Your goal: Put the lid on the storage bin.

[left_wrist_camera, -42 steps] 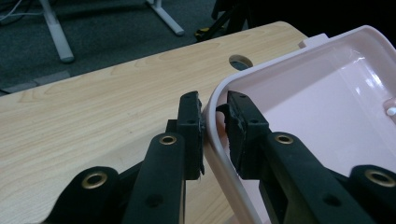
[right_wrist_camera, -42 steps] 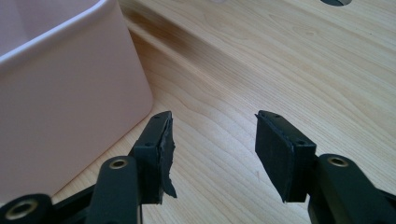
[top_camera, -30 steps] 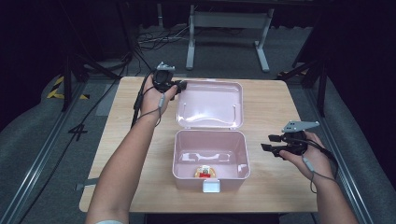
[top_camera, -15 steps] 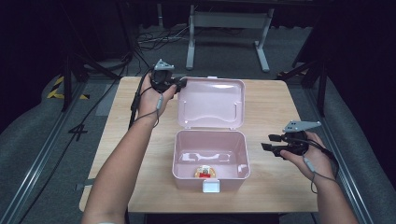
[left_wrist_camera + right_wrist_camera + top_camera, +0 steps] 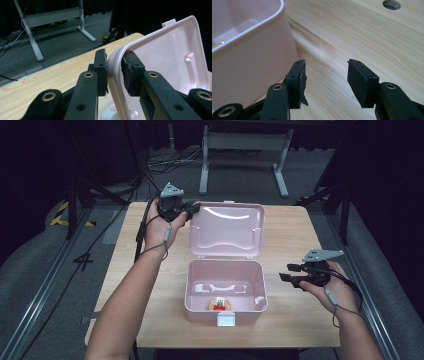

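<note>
The left gripper [image 5: 192, 209], upper left of the high view, has its jaws clamped on the rim of the pink box's lid [image 5: 227, 228], apparently to swing it shut (a toy [image 5: 218, 304] sits inside). The right gripper [image 5: 291, 274] hangs wide open, empty, beside the box [image 5: 200, 287].

A pink box [image 5: 226, 292] sits open on the wooden table [image 5: 295, 235], its lid [image 5: 227, 229] laid back behind it. A small red and yellow thing [image 5: 218, 304] lies inside near the front wall. The left gripper [image 5: 192, 209] grips the lid's far left corner. The right gripper [image 5: 289, 272] hangs just right of the box, jaws parted and holding nothing.
</note>
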Tool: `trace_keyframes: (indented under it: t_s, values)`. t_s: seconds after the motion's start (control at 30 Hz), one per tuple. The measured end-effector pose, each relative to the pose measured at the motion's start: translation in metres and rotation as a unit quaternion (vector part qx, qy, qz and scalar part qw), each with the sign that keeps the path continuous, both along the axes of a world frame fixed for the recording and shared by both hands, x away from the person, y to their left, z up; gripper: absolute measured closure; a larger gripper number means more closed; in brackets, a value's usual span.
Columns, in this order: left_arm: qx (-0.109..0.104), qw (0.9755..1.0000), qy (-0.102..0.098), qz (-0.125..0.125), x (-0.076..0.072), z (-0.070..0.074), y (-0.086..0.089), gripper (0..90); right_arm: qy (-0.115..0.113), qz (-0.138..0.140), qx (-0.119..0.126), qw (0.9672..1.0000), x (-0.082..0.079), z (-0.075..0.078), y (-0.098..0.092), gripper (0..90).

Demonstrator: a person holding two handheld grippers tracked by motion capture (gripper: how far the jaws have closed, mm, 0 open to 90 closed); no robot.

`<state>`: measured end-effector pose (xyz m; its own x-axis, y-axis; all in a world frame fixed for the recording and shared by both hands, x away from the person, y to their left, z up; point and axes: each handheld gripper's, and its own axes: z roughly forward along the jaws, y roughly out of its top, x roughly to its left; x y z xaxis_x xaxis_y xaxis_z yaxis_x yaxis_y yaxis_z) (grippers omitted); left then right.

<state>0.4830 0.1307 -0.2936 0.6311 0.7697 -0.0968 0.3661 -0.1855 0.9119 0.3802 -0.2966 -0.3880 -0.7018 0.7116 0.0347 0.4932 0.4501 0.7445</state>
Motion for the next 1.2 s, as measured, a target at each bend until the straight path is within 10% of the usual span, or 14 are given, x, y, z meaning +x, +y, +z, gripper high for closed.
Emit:
trace_keyframes:
  t_s: [1.2]
  values:
    - [-0.027, 0.9979, -0.047, -0.035, -0.068, 0.019, 0.008, 68.2, -0.018, 0.015, -0.001, 0.9997, -0.008, 0.01, 0.01, 50.5]
